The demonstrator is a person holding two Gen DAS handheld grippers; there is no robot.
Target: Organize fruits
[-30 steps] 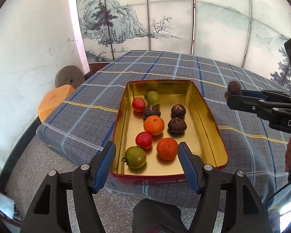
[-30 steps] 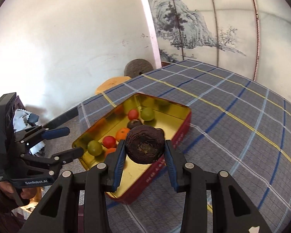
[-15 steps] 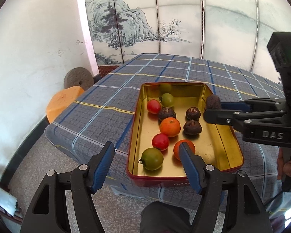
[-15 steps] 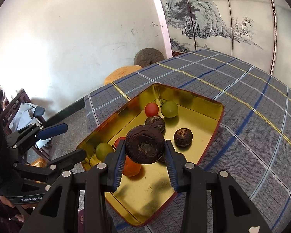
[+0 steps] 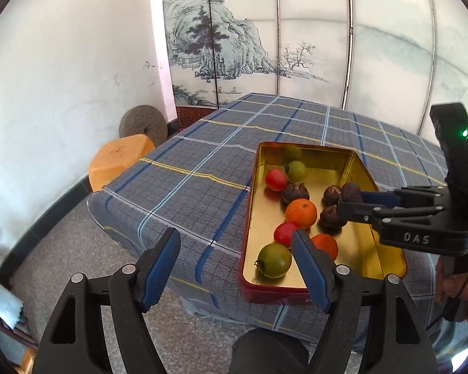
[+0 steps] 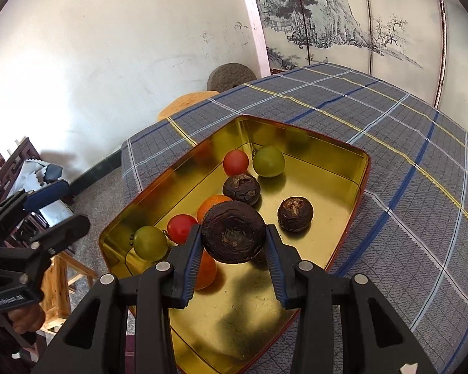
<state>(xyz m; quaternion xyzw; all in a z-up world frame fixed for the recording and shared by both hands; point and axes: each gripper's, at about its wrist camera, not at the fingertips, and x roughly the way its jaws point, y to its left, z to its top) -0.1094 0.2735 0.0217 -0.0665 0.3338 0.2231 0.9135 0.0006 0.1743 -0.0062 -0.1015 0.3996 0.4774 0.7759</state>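
A gold tin tray (image 5: 387, 257) (image 6: 340, 168) with a red outer wall sits on the plaid table. In it lie red tomatoes (image 5: 275, 179), green tomatoes (image 5: 274, 260), oranges (image 5: 300, 213) and dark brown water chestnuts (image 6: 295, 213). My right gripper (image 6: 234, 246) is shut on a dark brown water chestnut (image 6: 233, 232) and holds it above the tray's middle; it also shows in the left wrist view (image 5: 351, 199). My left gripper (image 5: 235, 255) is open and empty, off the table's near edge, left of the tray's front.
The plaid tablecloth (image 5: 202, 168) hangs over the table's near edge. An orange stool (image 5: 120, 160) and a round millstone (image 5: 143, 124) stand by the white wall. A painted screen (image 5: 296, 37) stands behind the table. A wooden stool (image 6: 60, 283) stands below the left gripper.
My right gripper has carried the water chestnut from beside the tray to over its middle and lower. My left gripper has drifted left and back, still open.
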